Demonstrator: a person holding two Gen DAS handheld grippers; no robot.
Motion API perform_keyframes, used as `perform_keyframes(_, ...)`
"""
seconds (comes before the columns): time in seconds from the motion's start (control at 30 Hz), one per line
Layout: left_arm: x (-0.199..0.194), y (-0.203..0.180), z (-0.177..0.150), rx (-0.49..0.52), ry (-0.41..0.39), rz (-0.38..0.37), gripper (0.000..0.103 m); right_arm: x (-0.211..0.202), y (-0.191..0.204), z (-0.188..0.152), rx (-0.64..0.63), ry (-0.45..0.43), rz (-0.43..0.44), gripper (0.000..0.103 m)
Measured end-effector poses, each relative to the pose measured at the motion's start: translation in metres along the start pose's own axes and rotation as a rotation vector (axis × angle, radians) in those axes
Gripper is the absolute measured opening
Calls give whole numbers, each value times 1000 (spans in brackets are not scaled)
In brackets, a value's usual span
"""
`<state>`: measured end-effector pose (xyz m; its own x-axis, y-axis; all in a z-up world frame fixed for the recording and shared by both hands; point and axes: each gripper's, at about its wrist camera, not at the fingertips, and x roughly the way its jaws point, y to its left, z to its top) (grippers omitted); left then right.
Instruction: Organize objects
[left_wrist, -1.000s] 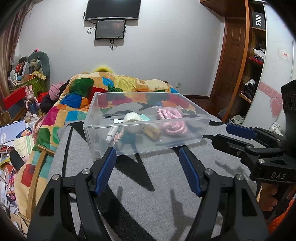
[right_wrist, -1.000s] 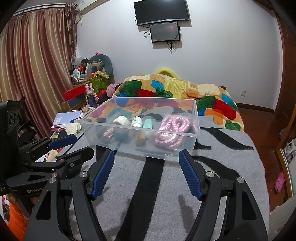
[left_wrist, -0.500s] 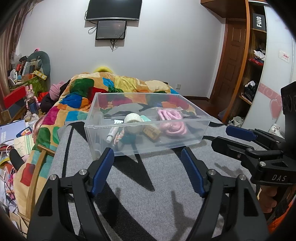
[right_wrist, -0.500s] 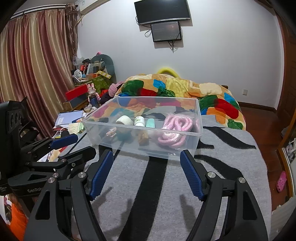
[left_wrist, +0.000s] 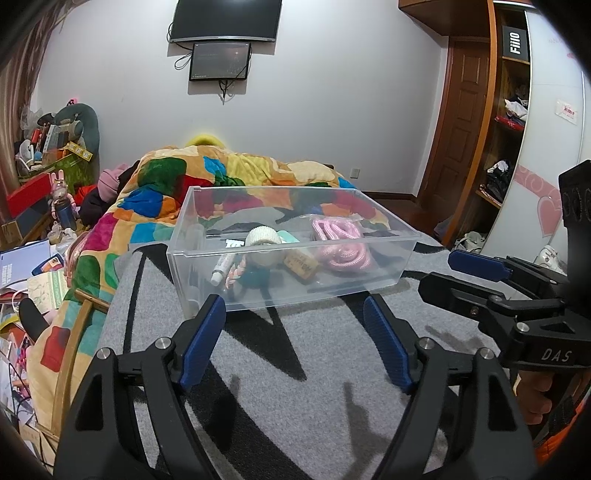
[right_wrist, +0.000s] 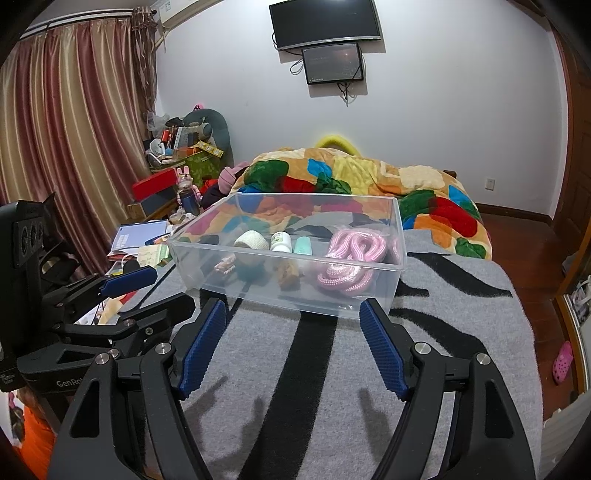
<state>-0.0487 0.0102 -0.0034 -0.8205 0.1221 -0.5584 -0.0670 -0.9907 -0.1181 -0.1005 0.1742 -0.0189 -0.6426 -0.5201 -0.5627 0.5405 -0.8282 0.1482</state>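
Note:
A clear plastic bin (left_wrist: 388, 271) (right_wrist: 373, 299) stands on a grey blanket with black stripes (left_wrist: 295, 387) (right_wrist: 461, 332). Inside lie a coiled pink rope (left_wrist: 341, 242) (right_wrist: 349, 258), a white tape roll (left_wrist: 263, 236) (right_wrist: 252, 240), a white tube (left_wrist: 221, 269), a small white bottle (right_wrist: 280, 242), a mint cap (right_wrist: 303, 245) and a brown tag (left_wrist: 301, 264). My left gripper (left_wrist: 295, 321) is open and empty, short of the bin's near wall. My right gripper (right_wrist: 291, 321) is open and empty, also short of the bin. Each gripper shows in the other's view, the right one (left_wrist: 491, 273) and the left one (right_wrist: 125, 284).
A colourful patchwork quilt (left_wrist: 207, 184) (right_wrist: 369, 181) lies behind the bin. Cluttered boxes, papers and toys (left_wrist: 40, 229) (right_wrist: 166, 184) fill the left side. A wooden door and wardrobe shelves (left_wrist: 495, 155) stand on the right. Bare wooden floor (right_wrist: 532, 258) lies beyond the bed's right edge.
Both grippers have drawn back slightly from the bin and risen a little; the bin sits a bit farther off. Both stay open.

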Motion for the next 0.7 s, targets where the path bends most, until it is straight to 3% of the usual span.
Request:
perform_keyframes(0.33, -3, -2, 1, 6, -9, 7, 90, -1, -1, 0, 7, -2, -4, 73)
perform_keyframes(0.7, -5, -1, -1, -1, -12, 14, 94, -7, -3, 0, 16, -22, 3, 82)
